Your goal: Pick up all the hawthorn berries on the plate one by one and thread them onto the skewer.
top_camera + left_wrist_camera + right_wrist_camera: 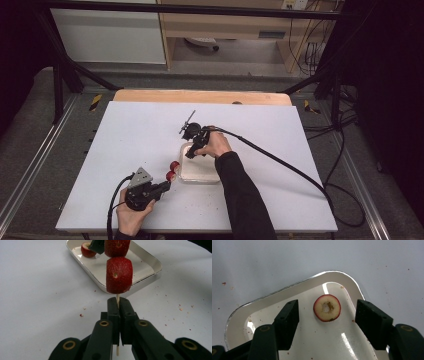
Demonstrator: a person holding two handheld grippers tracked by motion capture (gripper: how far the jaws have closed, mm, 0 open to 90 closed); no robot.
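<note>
Red fruit pieces (119, 275) ride a skewer (117, 300) pinched by the left hand-held gripper (119, 312) (right hand-held gripper (327, 322) spread wide over tray (287, 291)).

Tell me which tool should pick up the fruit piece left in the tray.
Right. The right tool hangs open above the tray, its jaws on either side of the cored fruit piece. The left tool is shut on the skewer carrying two red pieces, so it is likely not free.

The white counter (135, 130) lies bare around the shallow white tray (287, 291) near its middle. Inside, one cored fruit slice (327, 307) sits between the right gripper's (327, 323) parted jaws. The loaded skewer (117, 300) stands before the tray's near rim.
</note>
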